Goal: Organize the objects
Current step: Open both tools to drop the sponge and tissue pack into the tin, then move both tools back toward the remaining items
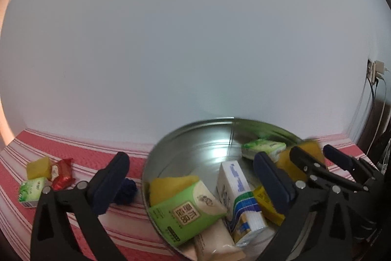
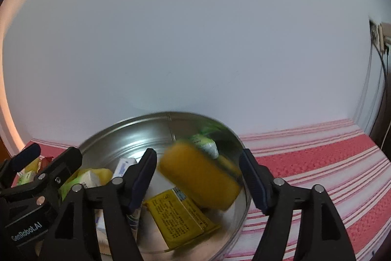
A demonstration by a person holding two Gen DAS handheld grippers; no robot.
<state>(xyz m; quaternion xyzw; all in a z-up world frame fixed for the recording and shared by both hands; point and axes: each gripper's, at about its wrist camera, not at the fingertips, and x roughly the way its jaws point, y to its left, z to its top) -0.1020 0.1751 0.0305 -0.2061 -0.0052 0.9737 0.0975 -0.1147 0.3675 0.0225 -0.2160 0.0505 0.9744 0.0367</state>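
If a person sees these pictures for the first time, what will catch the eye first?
The blurred yellow rectangular sponge comes first: it is between the open fingers of the right hand-held gripper, over the round shiny metal basin. The basin stands on the red and white striped cloth and is full of packets, among them a green and white tissue pack. Left of it, beyond the open left hand-held gripper, lie two red candy wrappers.

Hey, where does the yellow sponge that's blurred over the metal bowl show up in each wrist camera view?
Left wrist view: the yellow sponge is at right, over the metal bowl's far right rim, partly hidden behind the right gripper.
Right wrist view: the sponge is at centre, blurred, between the right gripper's open jaws, touching neither.
Shared landmark: the flat yellow packet in the bowl.
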